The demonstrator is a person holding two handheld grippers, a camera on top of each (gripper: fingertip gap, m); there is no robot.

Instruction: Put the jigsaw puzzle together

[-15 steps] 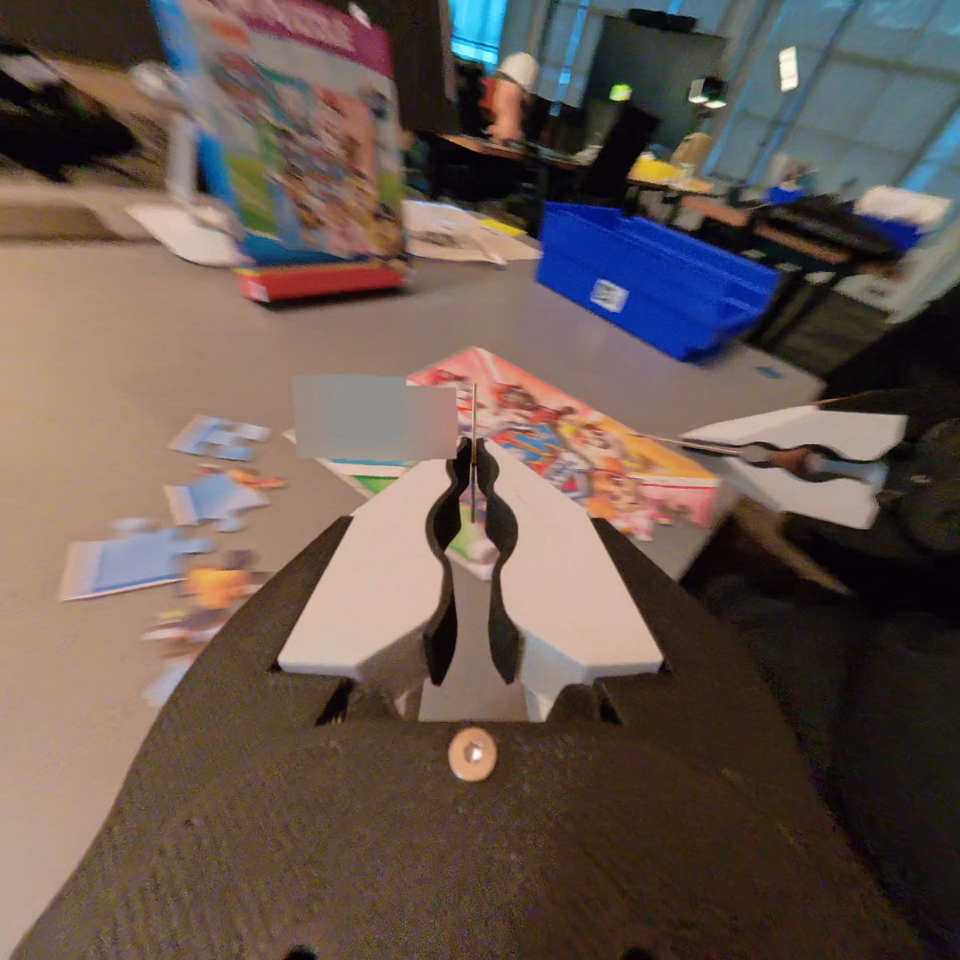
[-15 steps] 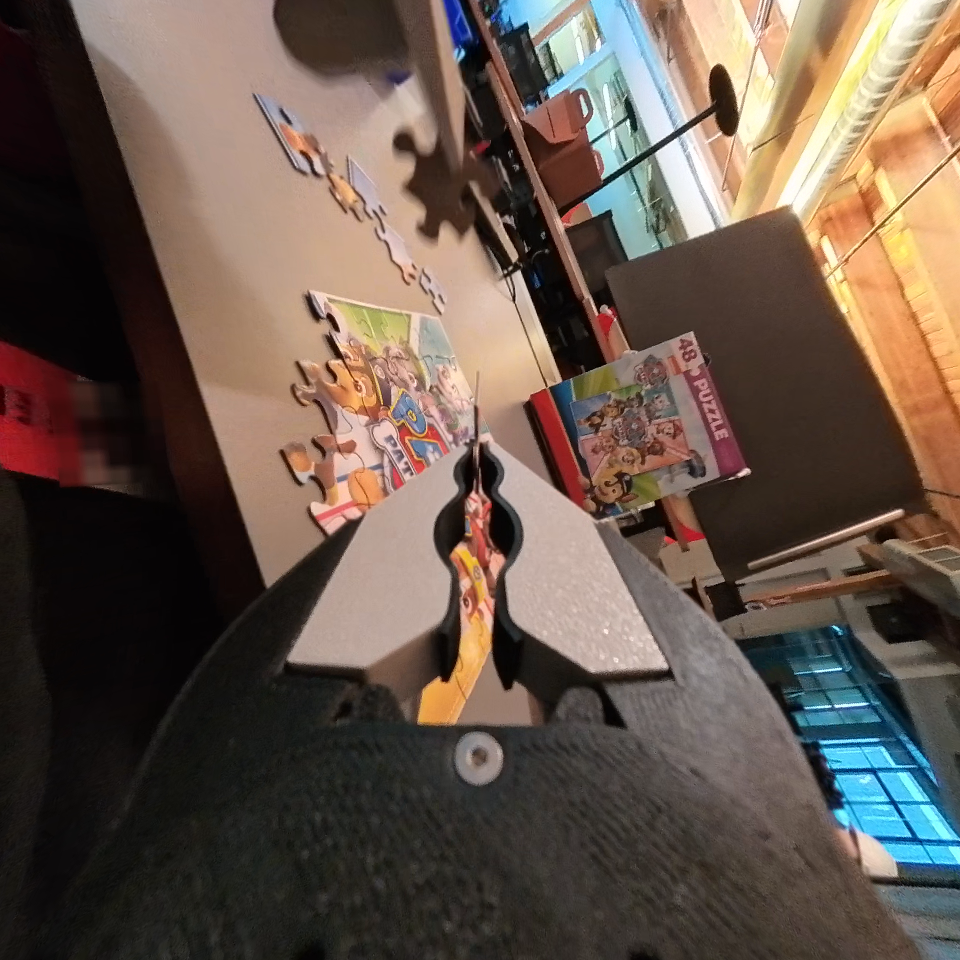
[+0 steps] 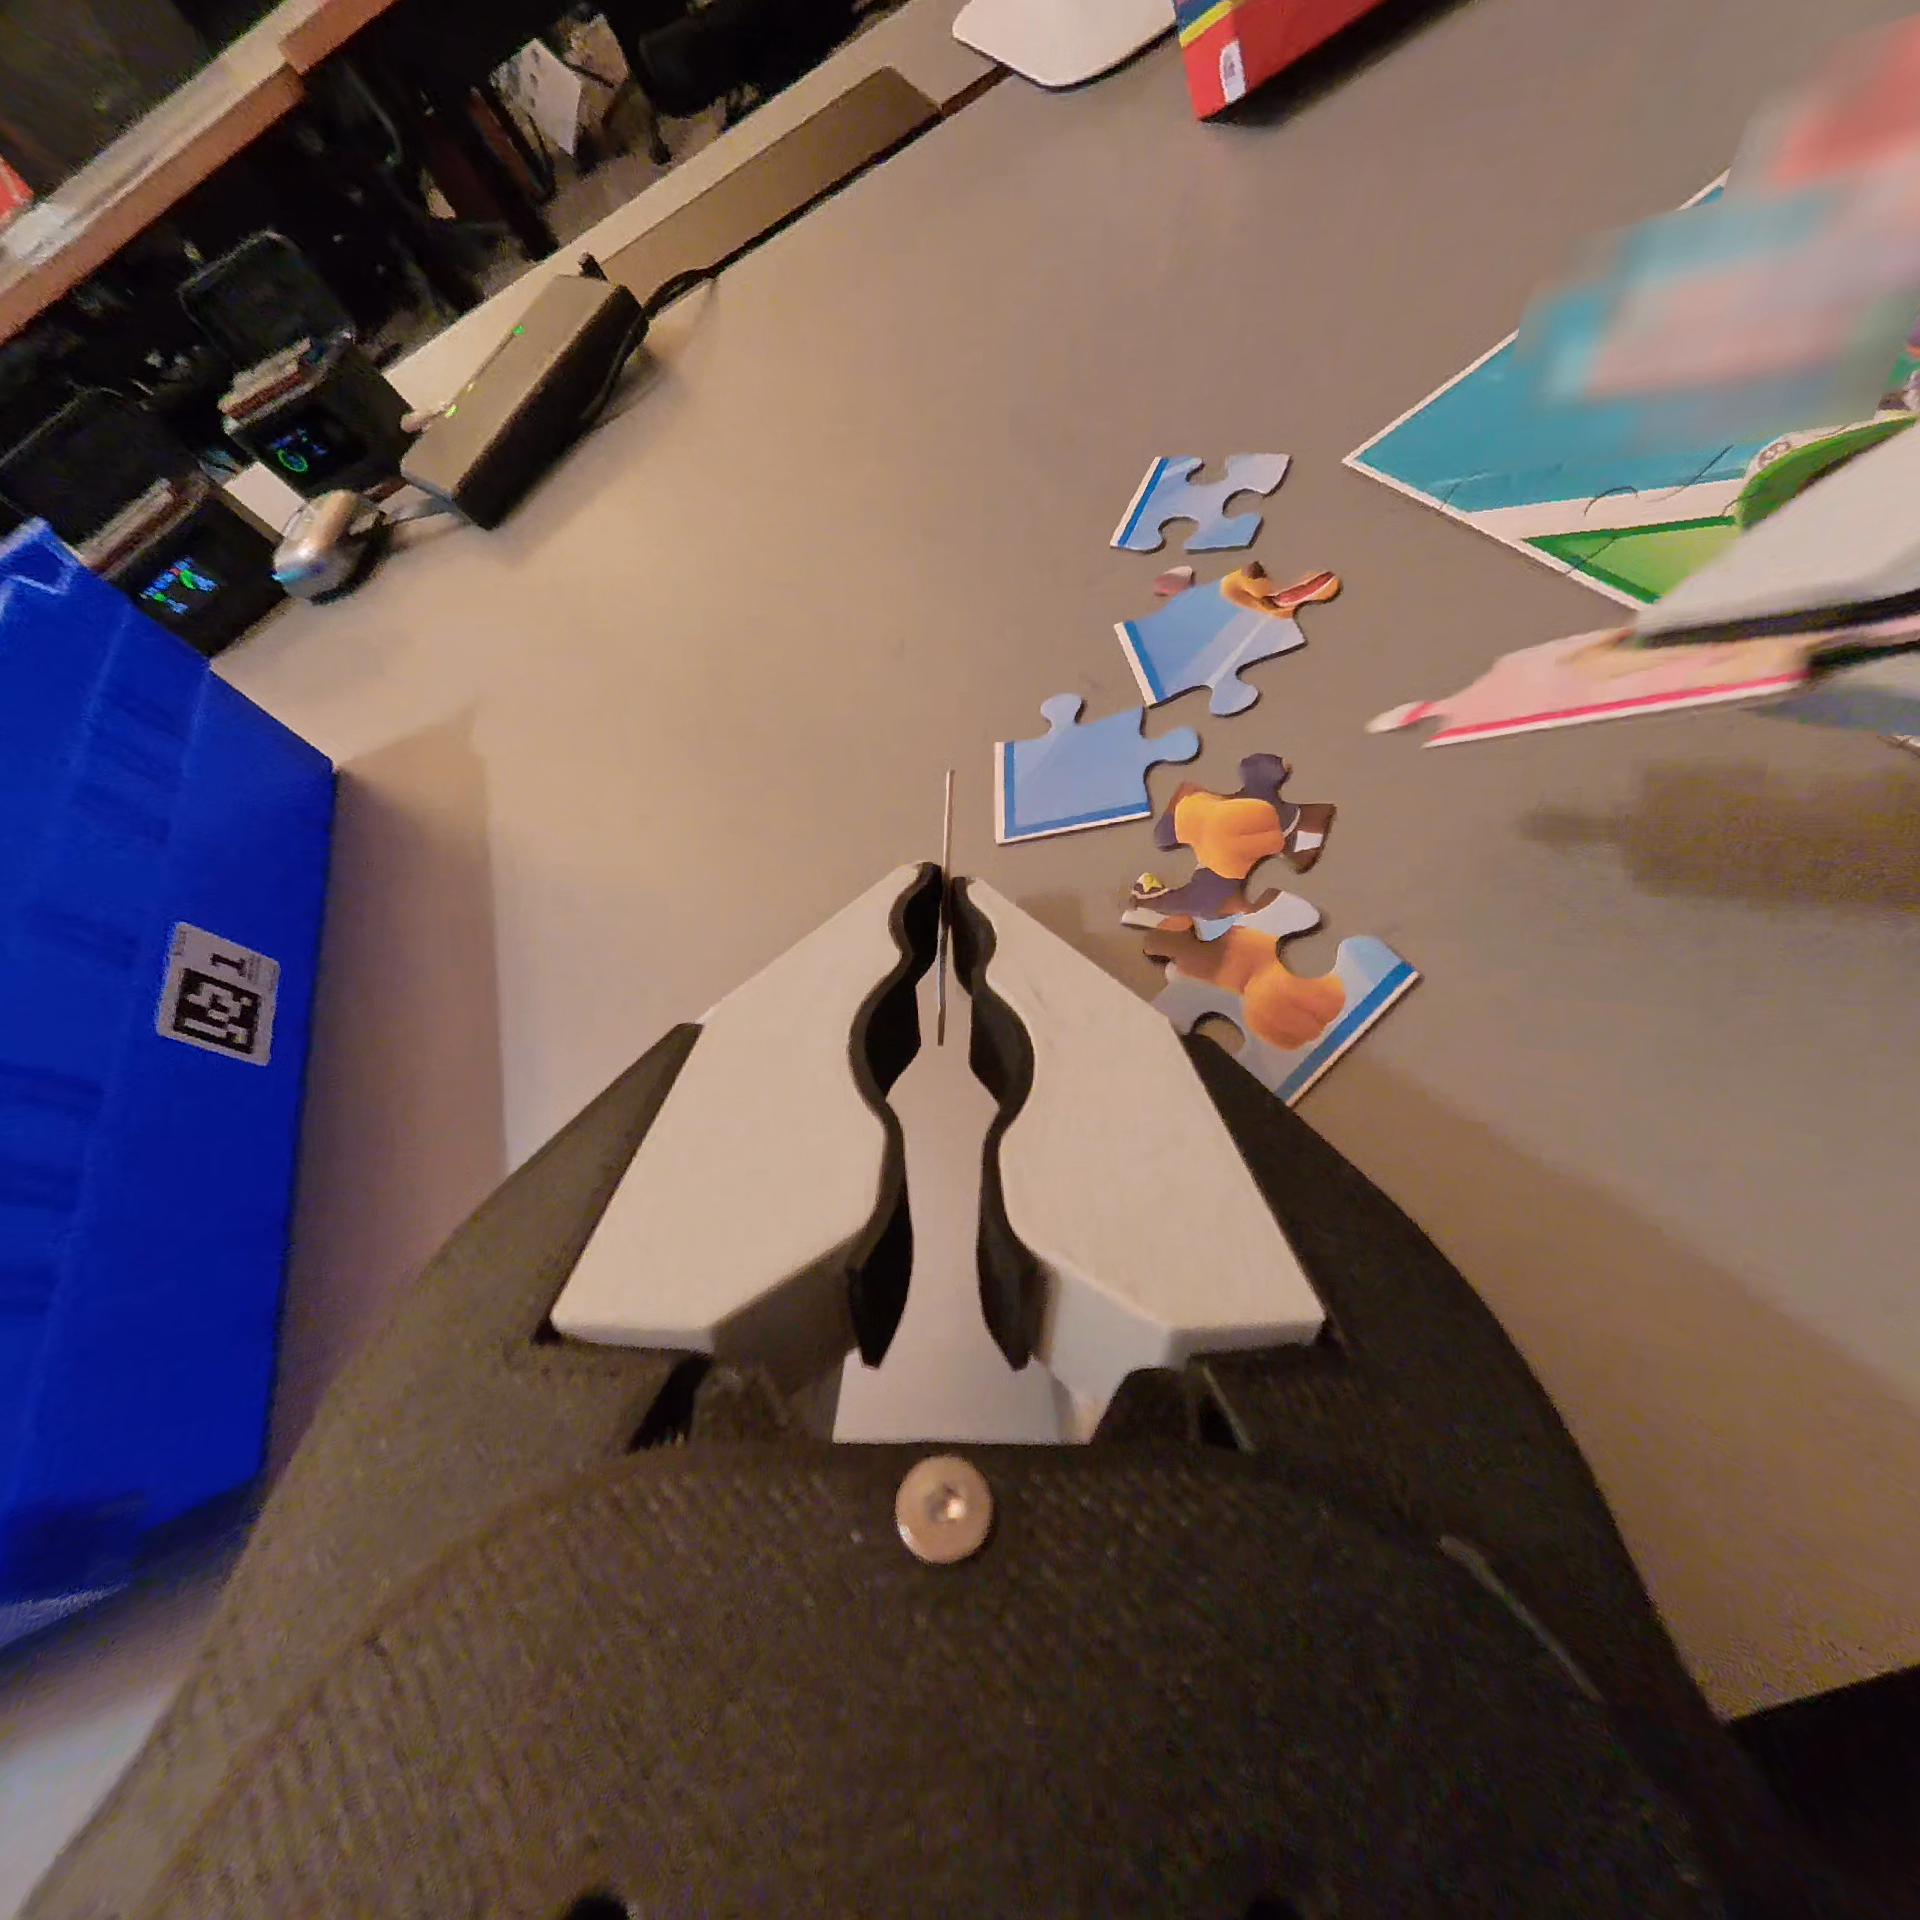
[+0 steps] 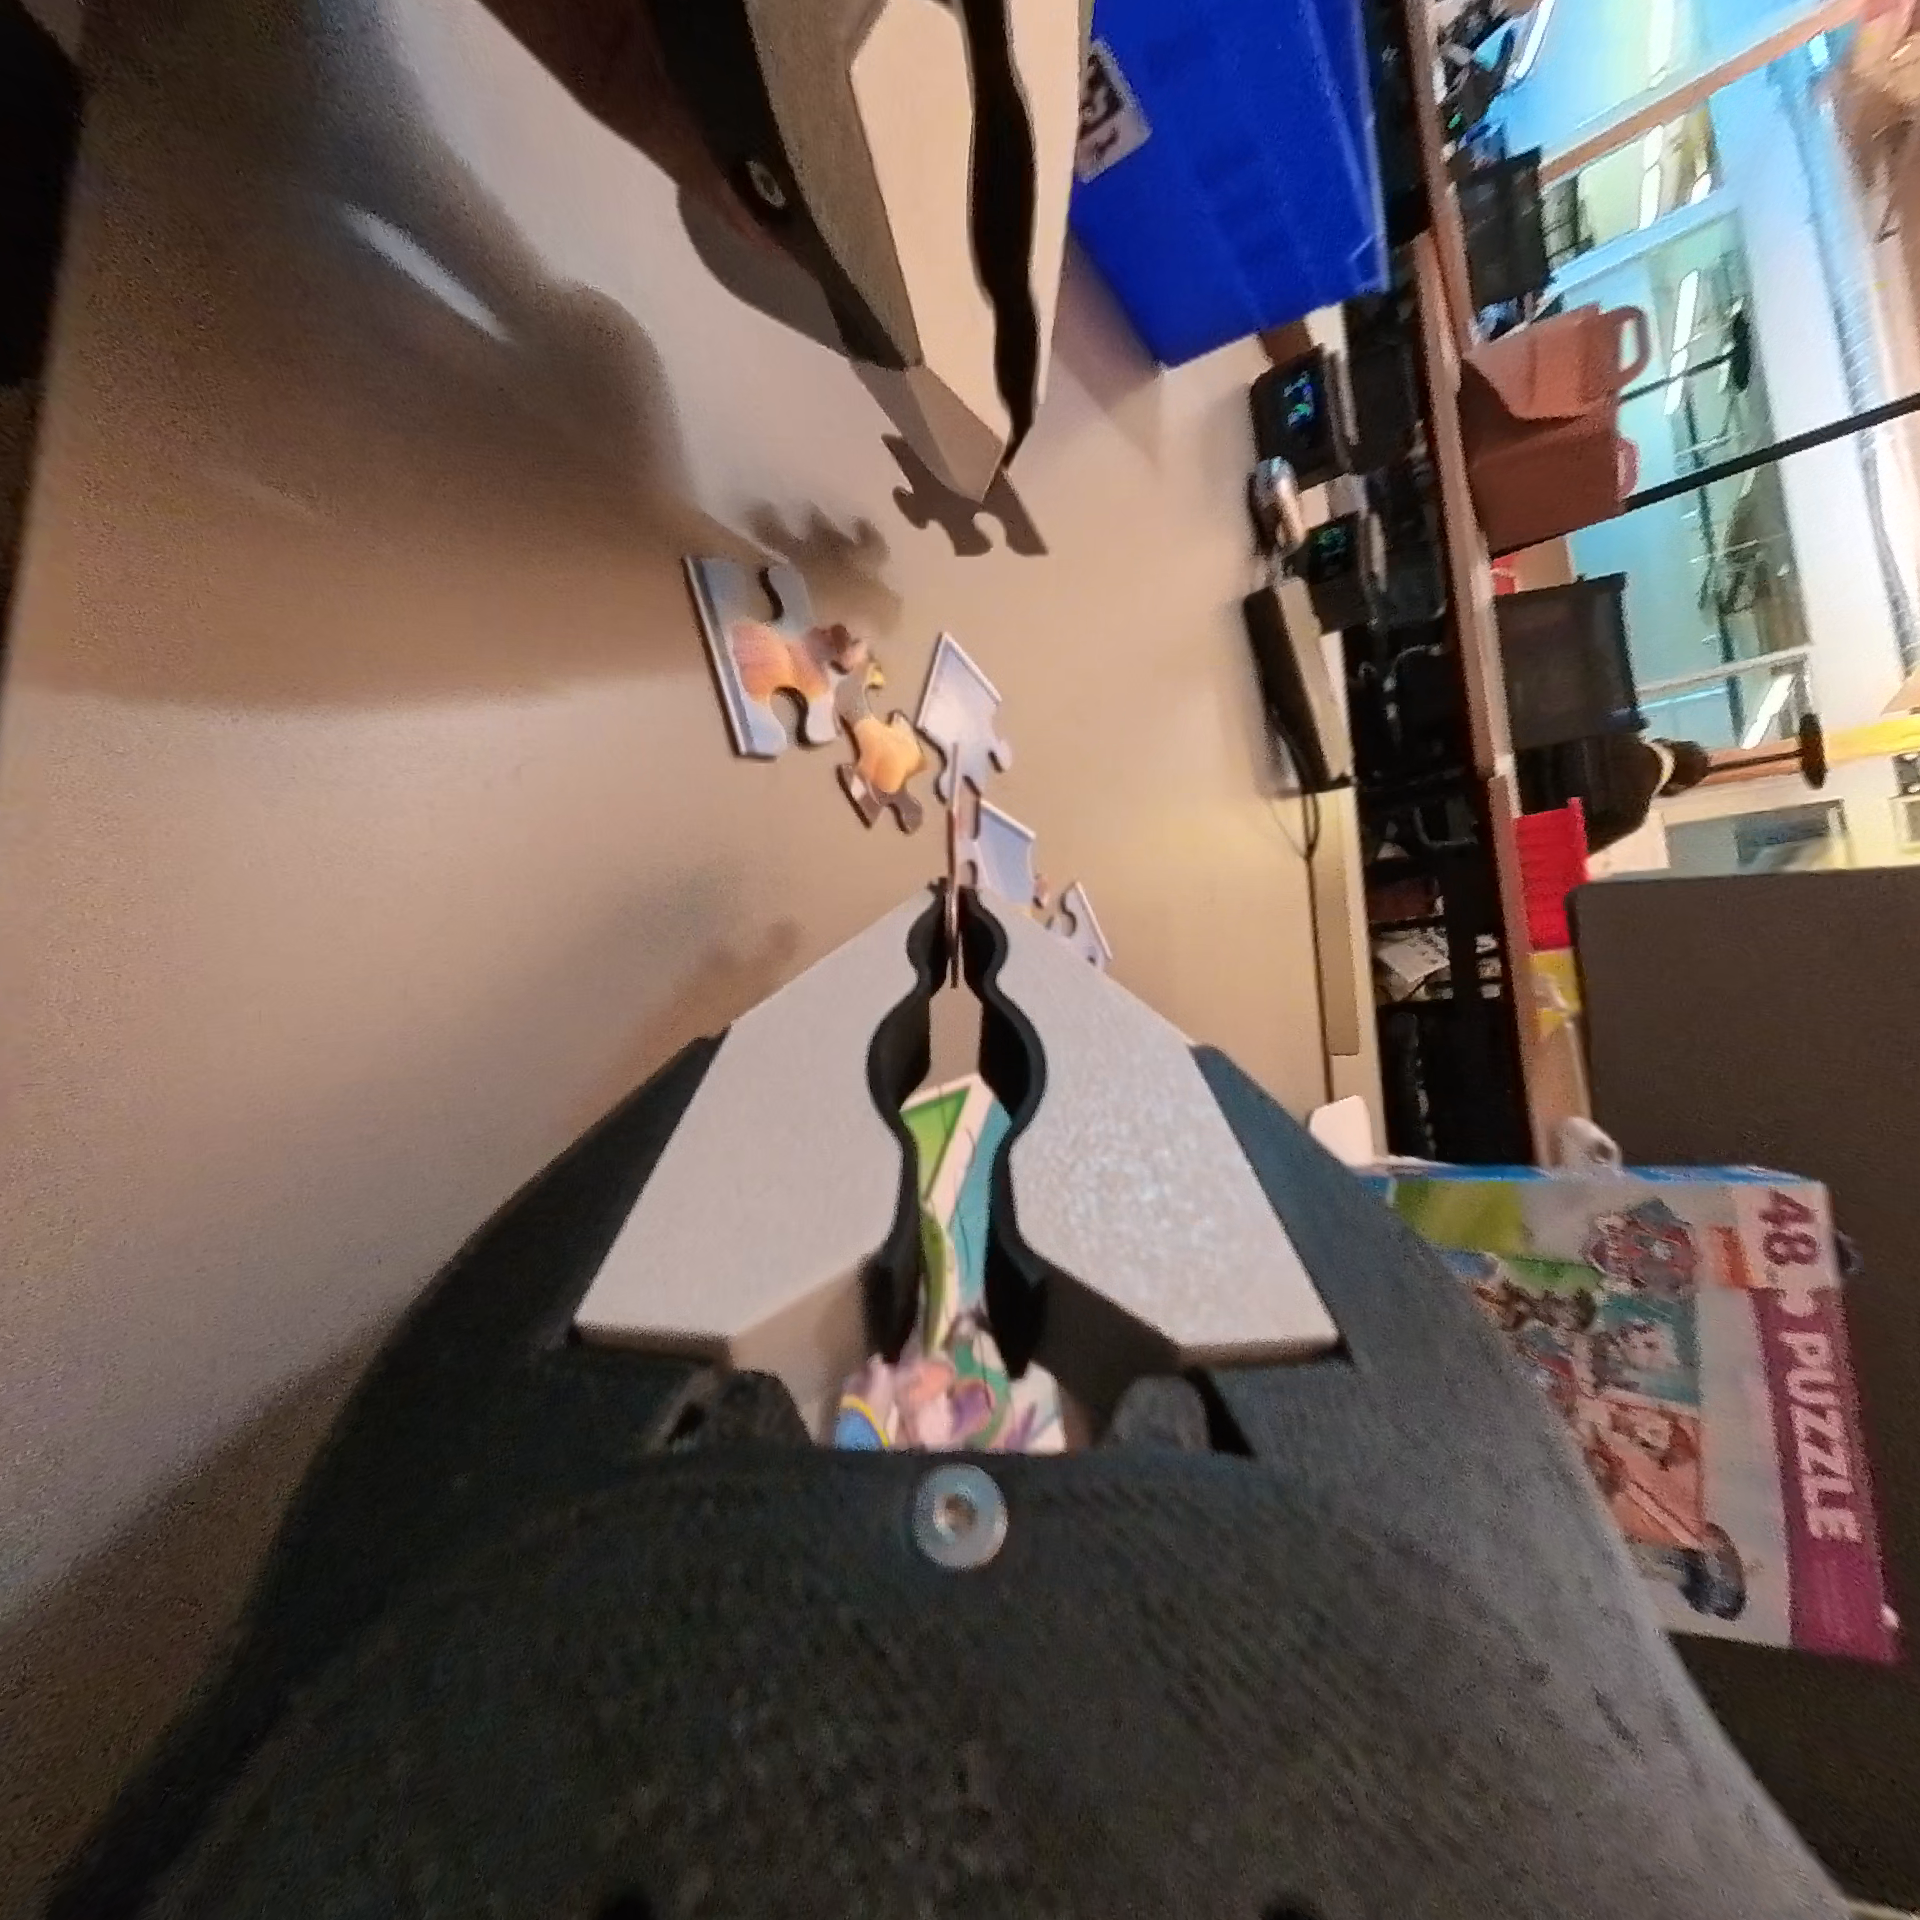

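From the left wrist view alone we see the blue bin; beside it the left gripper hangs over the grey surface, fingers pinching a puzzle piece edge-on near loose pieces. Only the right wrist view shows the puzzle box; there the sideways-rolled right gripper clamps a pink puzzle piece.

Grey tabletop under warm light, cluttered dark shelving, bright windows beyond.

Warm, dim indoor light tints the grey bench tan; cool daylight glows through the windows at the right wrist view's edge; soft shadows pool under the loose pieces; motion blur smears the near edges; wide-angle bending warps the borders.
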